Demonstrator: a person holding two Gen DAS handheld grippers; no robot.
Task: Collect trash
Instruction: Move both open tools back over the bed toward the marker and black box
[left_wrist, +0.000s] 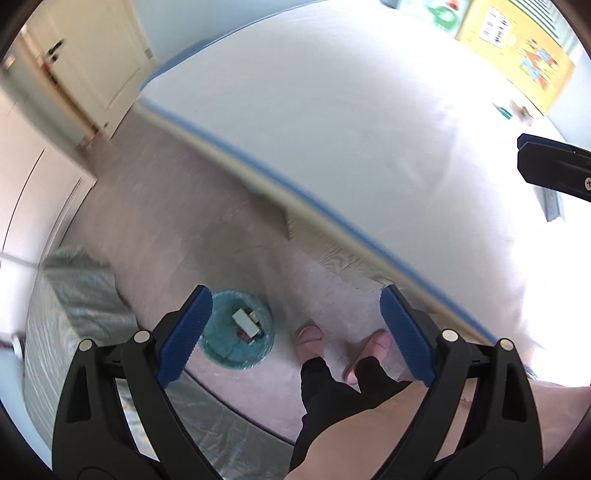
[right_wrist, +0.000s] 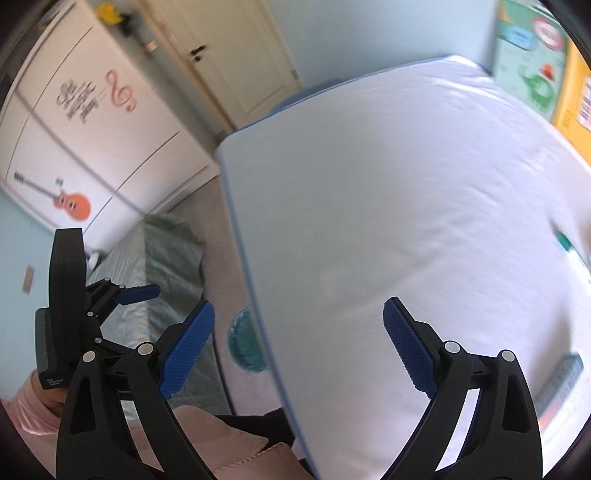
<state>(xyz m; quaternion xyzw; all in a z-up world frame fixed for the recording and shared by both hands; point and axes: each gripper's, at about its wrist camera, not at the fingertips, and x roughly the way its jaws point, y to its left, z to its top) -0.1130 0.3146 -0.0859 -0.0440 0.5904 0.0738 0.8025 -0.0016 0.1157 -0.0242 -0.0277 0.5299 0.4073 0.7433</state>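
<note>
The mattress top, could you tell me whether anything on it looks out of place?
Yes: a small green item lies loose near the far edge of the bare white mattress, too blurred to identify. Otherwise nothing stands out.

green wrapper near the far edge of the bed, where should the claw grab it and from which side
The green wrapper lies flat on the white sheet, blurred and small. Probably best to come straight down from above and pinch across its narrow width at the middle, fingers pressing into the soft sheet. Its exact outline cannot be told.
</note>
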